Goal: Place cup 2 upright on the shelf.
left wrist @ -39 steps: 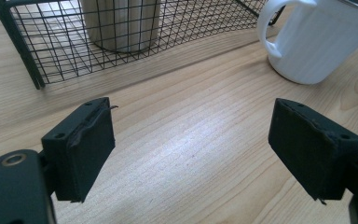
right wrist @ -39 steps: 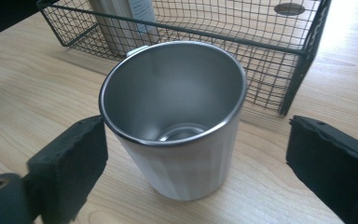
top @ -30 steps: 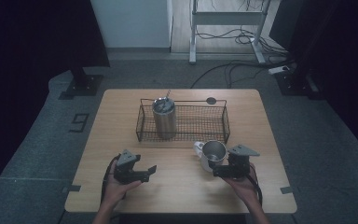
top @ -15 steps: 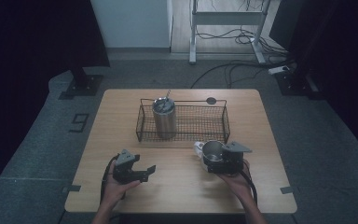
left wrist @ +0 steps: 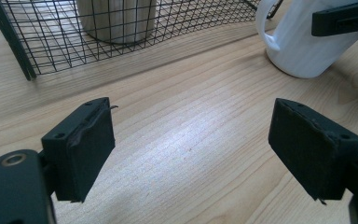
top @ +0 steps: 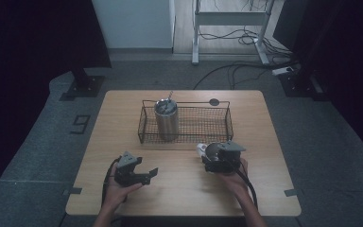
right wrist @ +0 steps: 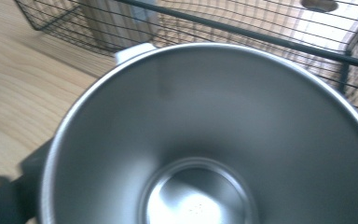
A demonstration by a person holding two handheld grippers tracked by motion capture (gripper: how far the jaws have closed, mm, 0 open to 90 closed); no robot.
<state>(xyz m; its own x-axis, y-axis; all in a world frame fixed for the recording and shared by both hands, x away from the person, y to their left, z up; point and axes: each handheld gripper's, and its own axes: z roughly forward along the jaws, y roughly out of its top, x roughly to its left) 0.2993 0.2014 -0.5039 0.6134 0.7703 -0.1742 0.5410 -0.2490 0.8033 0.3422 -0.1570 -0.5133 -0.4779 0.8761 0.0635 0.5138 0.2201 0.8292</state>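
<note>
- The left gripper (top: pixel 147 174) rests on the tabletop (top: pixel 184 194), in front of the wire basket's (top: pixel 189 102) left end and well apart from it. Its fingers (left wrist: pixel 81 149) stand wide apart with only bare wood between them.
- A steel tumbler (top: pixel 165 120) stands upright inside the basket, at its left end.
- The white mug (top: pixel 209 151) stands on the tabletop just in front of the basket's right half, with its steel-lined mouth up.
- The right gripper (top: pixel 217 161) is at the mug, on the side away from the basket. Its fingers have just been closing at the mug's rim, but whether they press on it I cannot tell.
</note>
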